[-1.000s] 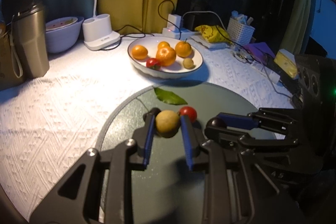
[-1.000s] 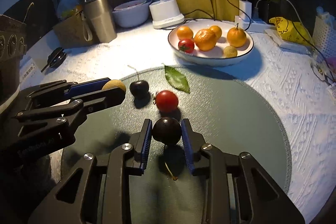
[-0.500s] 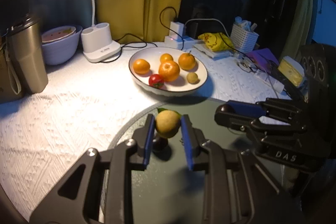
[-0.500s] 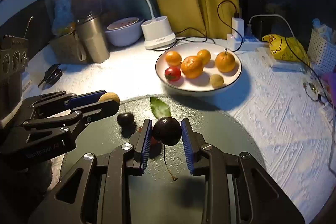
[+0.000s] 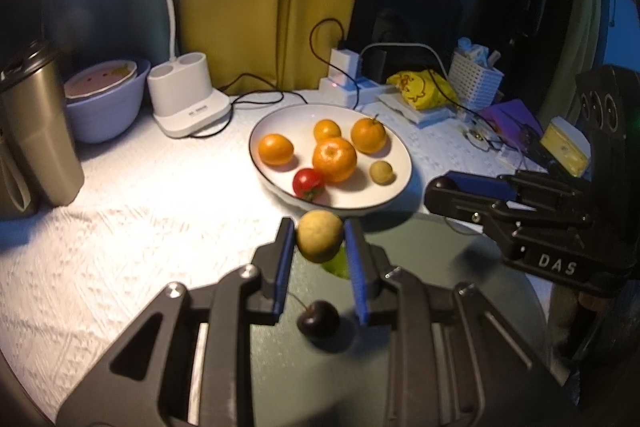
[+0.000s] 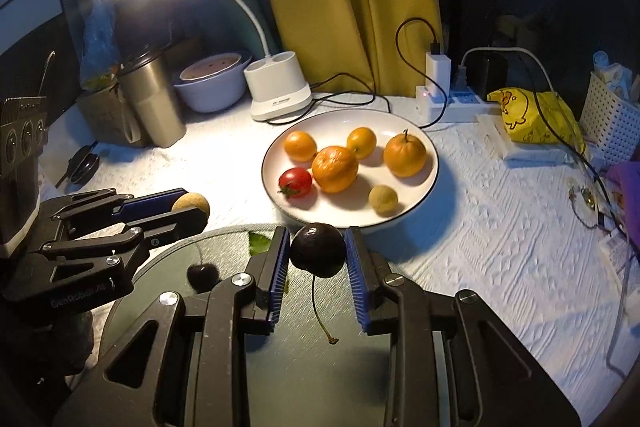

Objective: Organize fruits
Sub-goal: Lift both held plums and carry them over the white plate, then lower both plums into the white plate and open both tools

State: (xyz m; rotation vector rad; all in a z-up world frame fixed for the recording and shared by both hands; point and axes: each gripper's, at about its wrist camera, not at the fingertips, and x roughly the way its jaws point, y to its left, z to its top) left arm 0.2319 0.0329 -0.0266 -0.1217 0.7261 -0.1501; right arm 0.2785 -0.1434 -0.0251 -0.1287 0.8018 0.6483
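My left gripper (image 5: 319, 237) is shut on a small tan longan (image 5: 319, 235), held in the air just short of the white plate (image 5: 394, 147). My right gripper (image 6: 317, 249) is shut on a dark cherry (image 6: 318, 249) whose stem hangs down, also close to the plate (image 6: 428, 147). The plate holds several oranges (image 5: 334, 159), a red cherry tomato (image 5: 307, 182) and another longan (image 5: 381, 172). A second dark cherry (image 5: 319, 319) and a green leaf (image 5: 338, 265) lie on the round grey mat (image 5: 452, 307) under the grippers. In the right wrist view the left gripper (image 6: 190, 207) shows at the left.
A steel tumbler (image 5: 38, 131), a lilac bowl (image 5: 106, 107) and a white lamp base (image 5: 188, 99) stand behind left. A power strip (image 6: 448, 103) with cables, a yellow packet (image 6: 532, 119) and a white basket (image 6: 612, 115) crowd the right side.
Both grippers have lifted their fruit off the grey mat and carried it forward toward the plate. The cherry tomato on the mat has gone out of sight.
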